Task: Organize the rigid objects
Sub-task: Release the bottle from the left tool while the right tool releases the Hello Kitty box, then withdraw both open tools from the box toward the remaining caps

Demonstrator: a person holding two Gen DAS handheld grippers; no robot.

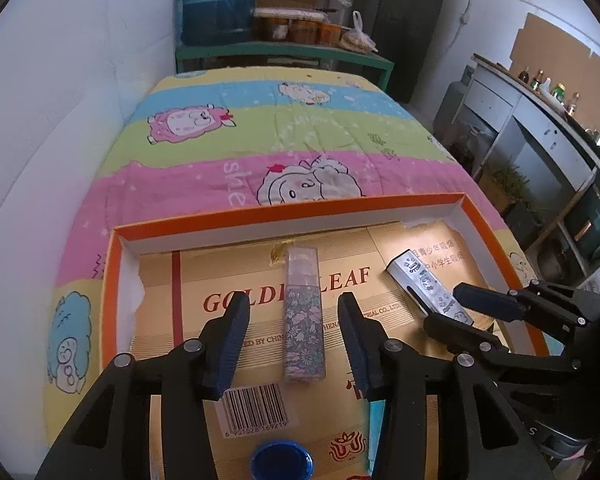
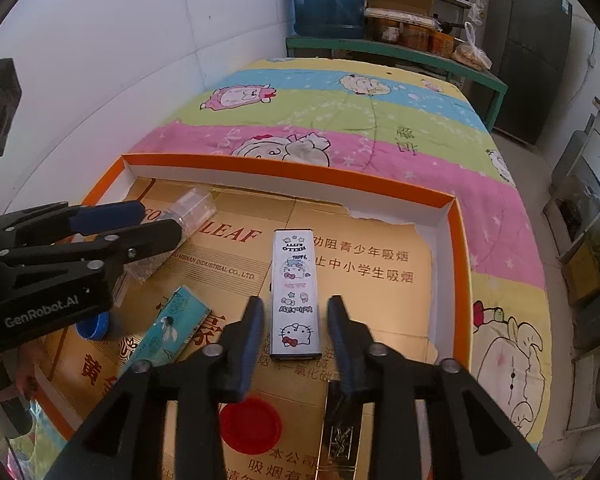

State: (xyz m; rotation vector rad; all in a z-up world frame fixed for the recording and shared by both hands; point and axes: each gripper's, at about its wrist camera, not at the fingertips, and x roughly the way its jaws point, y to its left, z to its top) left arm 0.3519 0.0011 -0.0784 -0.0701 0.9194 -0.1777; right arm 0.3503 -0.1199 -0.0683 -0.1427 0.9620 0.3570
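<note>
An orange-rimmed cardboard tray (image 1: 284, 212) lies on the bed. On its gold floor lies a floral-patterned clear spray bottle (image 1: 304, 320), lengthwise between the fingers of my left gripper (image 1: 293, 308), which stands open with gaps on both sides. A silver Hello Kitty case (image 2: 295, 296) lies flat between the fingers of my right gripper (image 2: 296, 306), also open and not pressing on it. In the right wrist view the left gripper (image 2: 160, 220) partly hides the bottle (image 2: 192, 210). In the left wrist view the right gripper (image 1: 450, 306) straddles the near end of the case (image 1: 424, 280).
Also in the tray are a teal box (image 2: 172, 328), a blue cap (image 2: 94, 326), a red round lid (image 2: 250, 424) and a gold case (image 2: 338, 436). The cartoon quilt (image 1: 260, 152) stretches beyond. A white wall stands left, a green bench (image 1: 284, 52) at the far end, cabinets right.
</note>
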